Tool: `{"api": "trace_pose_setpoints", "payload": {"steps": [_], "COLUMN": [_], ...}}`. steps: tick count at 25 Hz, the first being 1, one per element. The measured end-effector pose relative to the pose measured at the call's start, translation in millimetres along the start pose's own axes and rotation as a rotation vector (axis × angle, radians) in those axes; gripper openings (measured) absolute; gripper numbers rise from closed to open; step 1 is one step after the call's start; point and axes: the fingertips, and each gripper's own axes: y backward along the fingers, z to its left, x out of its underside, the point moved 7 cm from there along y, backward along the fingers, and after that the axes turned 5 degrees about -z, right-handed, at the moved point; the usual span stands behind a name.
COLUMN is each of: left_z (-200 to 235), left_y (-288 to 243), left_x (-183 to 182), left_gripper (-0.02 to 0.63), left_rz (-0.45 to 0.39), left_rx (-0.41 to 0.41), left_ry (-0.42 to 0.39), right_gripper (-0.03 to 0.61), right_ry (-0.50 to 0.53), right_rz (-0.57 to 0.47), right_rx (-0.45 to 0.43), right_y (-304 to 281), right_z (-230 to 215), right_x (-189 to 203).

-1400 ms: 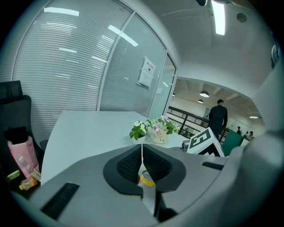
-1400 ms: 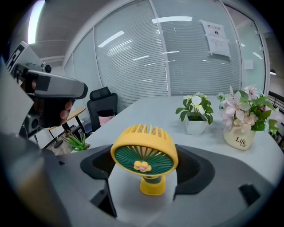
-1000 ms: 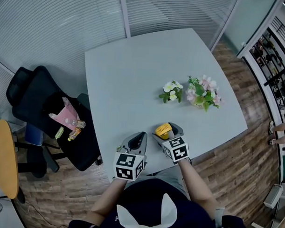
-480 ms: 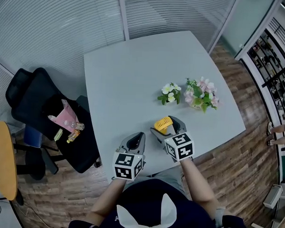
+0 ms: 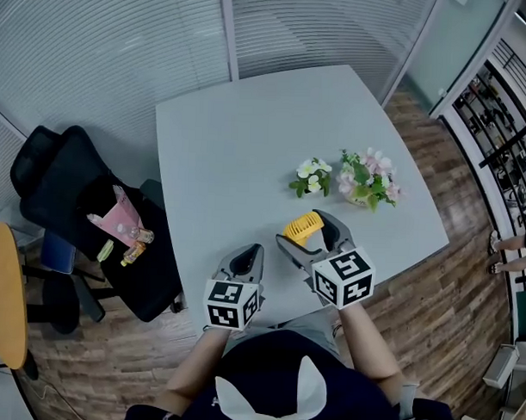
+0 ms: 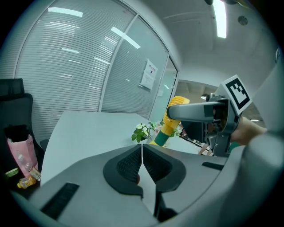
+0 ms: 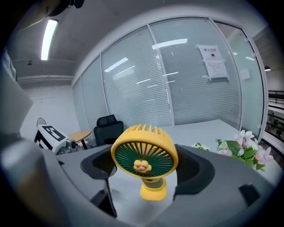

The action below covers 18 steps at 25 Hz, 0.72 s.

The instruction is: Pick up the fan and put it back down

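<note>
A small yellow fan (image 5: 301, 224) with a green grille is clamped by its round head between the jaws of my right gripper (image 5: 303, 232), lifted off the grey table (image 5: 249, 127). The right gripper view shows the fan (image 7: 144, 155) upright and facing the camera, its base hanging free between the pads of the right gripper (image 7: 145, 169). My left gripper (image 5: 248, 254) rests low by the table's near edge, shut with nothing in it; in its own view the left gripper (image 6: 142, 153) has its pads meeting. The fan (image 6: 171, 126) also shows there, up at the right.
A small white flower sprig (image 5: 311, 176) and a pink bouquet (image 5: 367, 178) sit on the table beyond the fan. A black office chair (image 5: 66, 189) with a pink bag (image 5: 121, 217) stands at the left, next to a round yellow table (image 5: 6, 295).
My right gripper has risen with the fan in it, lifting it off the table. The left gripper has stayed where it was.
</note>
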Motion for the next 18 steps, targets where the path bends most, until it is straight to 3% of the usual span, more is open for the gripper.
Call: {"api": "trace_pose_setpoints", "payload": {"steps": [18], "left_z": [-5], "left_y": [8], "left_x": [-3], "left_gripper": [0.025], "left_rz": [-0.041], "left_rx": [0.033], "left_ry": [0.025], "right_gripper": [0.402], "right_ry": [0.0], "right_rz": [-0.068], "right_rx": [-0.007], "right_y": [30], "right_z": [24], "right_x": [-18]}}
